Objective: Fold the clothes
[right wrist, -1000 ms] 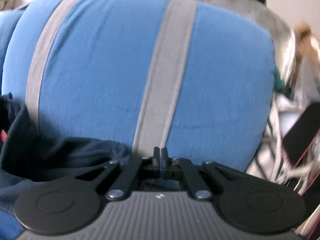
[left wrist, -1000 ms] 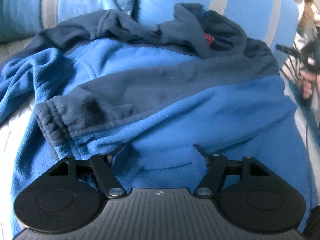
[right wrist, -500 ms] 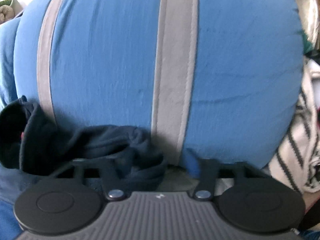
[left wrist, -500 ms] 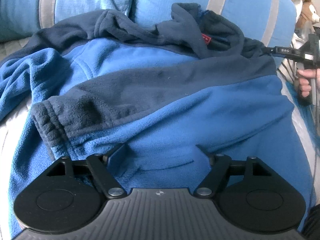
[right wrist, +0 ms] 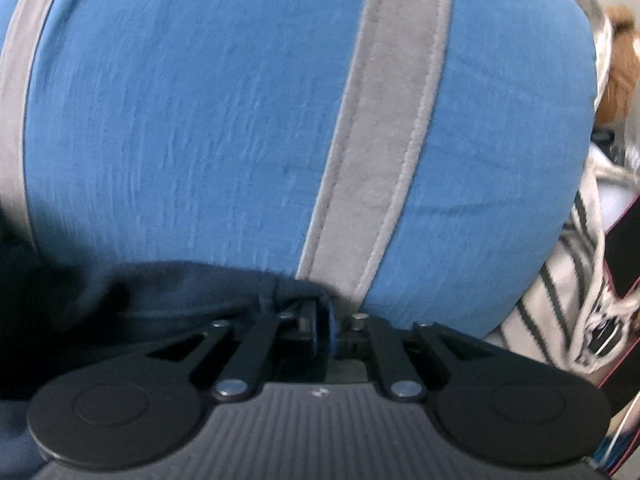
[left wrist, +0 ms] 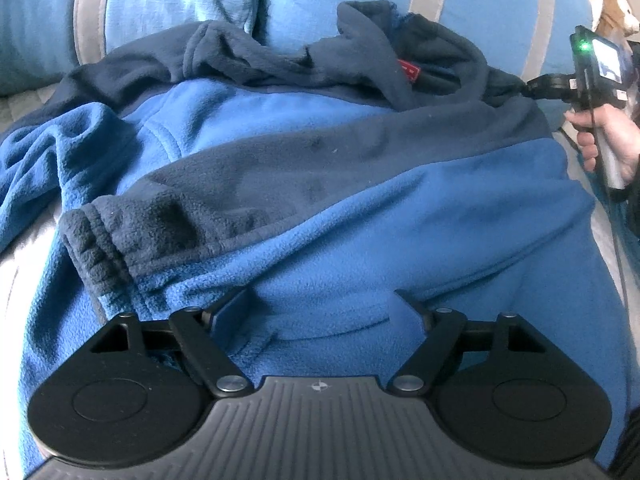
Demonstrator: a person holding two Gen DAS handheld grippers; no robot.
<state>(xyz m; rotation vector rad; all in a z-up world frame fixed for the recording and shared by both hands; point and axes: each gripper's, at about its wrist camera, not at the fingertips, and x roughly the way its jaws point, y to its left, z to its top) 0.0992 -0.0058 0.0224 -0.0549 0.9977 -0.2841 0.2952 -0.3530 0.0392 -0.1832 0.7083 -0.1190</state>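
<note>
Left gripper (left wrist: 322,304) hangs low over the blue body of the fleece jacket (left wrist: 360,232), its jaws opening, fleece bulging up between the fingers but no pad pressing on it. Over at the far right of that view, the right gripper (right wrist: 322,330) sits pinched nearly closed on the navy shoulder edge of the jacket, a fold of dark cloth caught between its pads, with the person's hand (left wrist: 604,136) wrapped round the handle.

Around the garment: two big blue pillows with grey stripes (left wrist: 168,4) stand right behind it, and in the right wrist view one pillow (right wrist: 240,120) fills almost everything ahead, touching the collar side. A striped cloth (right wrist: 560,300) hangs at the right, and a brown plush toy (left wrist: 612,4) peeks over the pillow top.

Now the jacket itself: it lies spread across the pale bedcover (left wrist: 24,248), navy across the shoulders and hood, bright blue below, a red label (left wrist: 408,70) showing inside the neck. A navy sleeve with a ribbed cuff (left wrist: 96,248) is laid across the chest; the other sleeve lies bunched at the left.

Open bedcover shows only along the left edge; behind, the pillows close things off
</note>
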